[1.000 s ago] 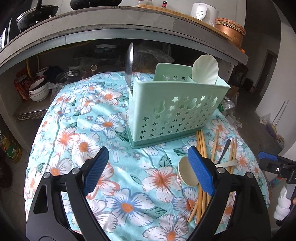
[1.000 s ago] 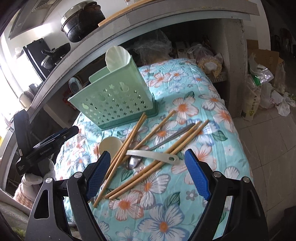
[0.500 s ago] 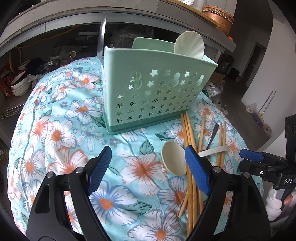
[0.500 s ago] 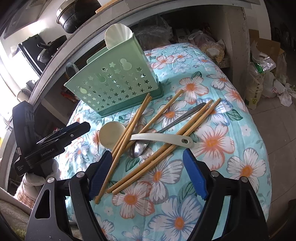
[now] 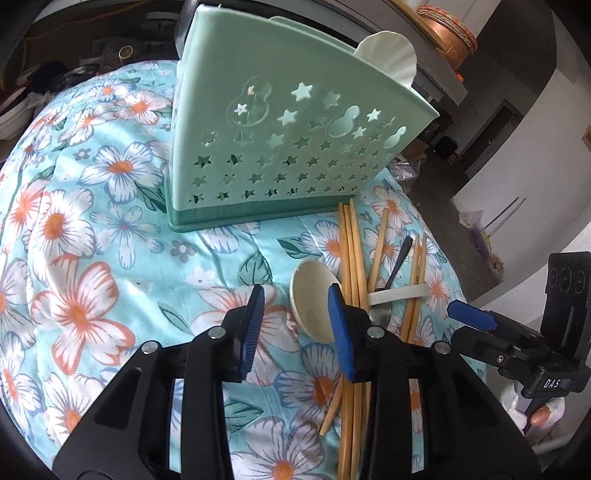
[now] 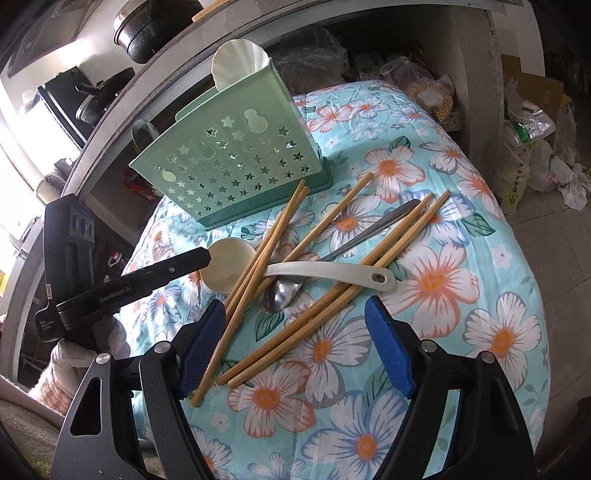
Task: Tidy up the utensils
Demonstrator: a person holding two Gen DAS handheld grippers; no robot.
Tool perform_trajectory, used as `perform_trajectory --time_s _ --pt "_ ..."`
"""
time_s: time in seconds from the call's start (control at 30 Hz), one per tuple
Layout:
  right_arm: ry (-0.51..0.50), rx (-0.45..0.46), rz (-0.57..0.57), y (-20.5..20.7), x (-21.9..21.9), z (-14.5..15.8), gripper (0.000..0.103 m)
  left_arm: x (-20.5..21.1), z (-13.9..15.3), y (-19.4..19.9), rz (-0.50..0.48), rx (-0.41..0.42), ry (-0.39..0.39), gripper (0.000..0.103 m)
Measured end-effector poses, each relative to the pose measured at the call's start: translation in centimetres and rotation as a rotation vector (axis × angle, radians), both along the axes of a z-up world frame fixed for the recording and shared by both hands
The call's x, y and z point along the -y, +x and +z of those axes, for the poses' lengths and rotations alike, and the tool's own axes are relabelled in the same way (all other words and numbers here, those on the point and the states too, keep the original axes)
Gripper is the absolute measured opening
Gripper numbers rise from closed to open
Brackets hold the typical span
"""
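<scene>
A mint-green utensil caddy (image 5: 288,147) (image 6: 236,162) stands on the flowered cloth with a white scalloped spoon (image 5: 388,59) in it. In front of it lie several wooden chopsticks (image 6: 332,306), a metal spoon (image 6: 284,295) and a cream ladle-like spoon (image 6: 332,271), all crossed over one another. My left gripper (image 5: 295,321) hangs low over the cream spoon's bowl (image 5: 312,299). Its jaws are closing; the right pad overlaps the bowl's edge and the left pad stands clear of it. My right gripper (image 6: 295,347) is open above the chopsticks' near ends.
A grey counter curves behind the table, with a black pot (image 6: 147,29) and a copper vessel (image 5: 447,29) on it. Bowls (image 5: 11,114) sit on the shelf beneath. Bags (image 6: 528,147) lie on the floor past the table's right edge.
My left gripper has dropped and moved in toward the cream spoon's bowl, and its jaws have narrowed a lot. The right gripper has hardly moved.
</scene>
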State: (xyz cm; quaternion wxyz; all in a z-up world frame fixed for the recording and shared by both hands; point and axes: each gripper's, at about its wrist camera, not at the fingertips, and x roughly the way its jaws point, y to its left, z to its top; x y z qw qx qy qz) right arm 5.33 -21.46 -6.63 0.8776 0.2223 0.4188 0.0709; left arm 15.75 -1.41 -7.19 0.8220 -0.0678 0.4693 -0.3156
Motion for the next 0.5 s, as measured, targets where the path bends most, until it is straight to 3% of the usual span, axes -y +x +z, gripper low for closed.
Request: perform_trajectory --time_s 0.27,0.5 --pt "0.014 0.010 -0.007 -0.5 0.6 0.0 0.076 0.4 -1.8 1.1 0.026 -0.116 -0.040 0.022" --pt "0.030 0.019 -0.014 -0.9 1.0 -0.2 0.076 1.2 -2.4 0.8 0.053 -0.123 -0.012 0.017"
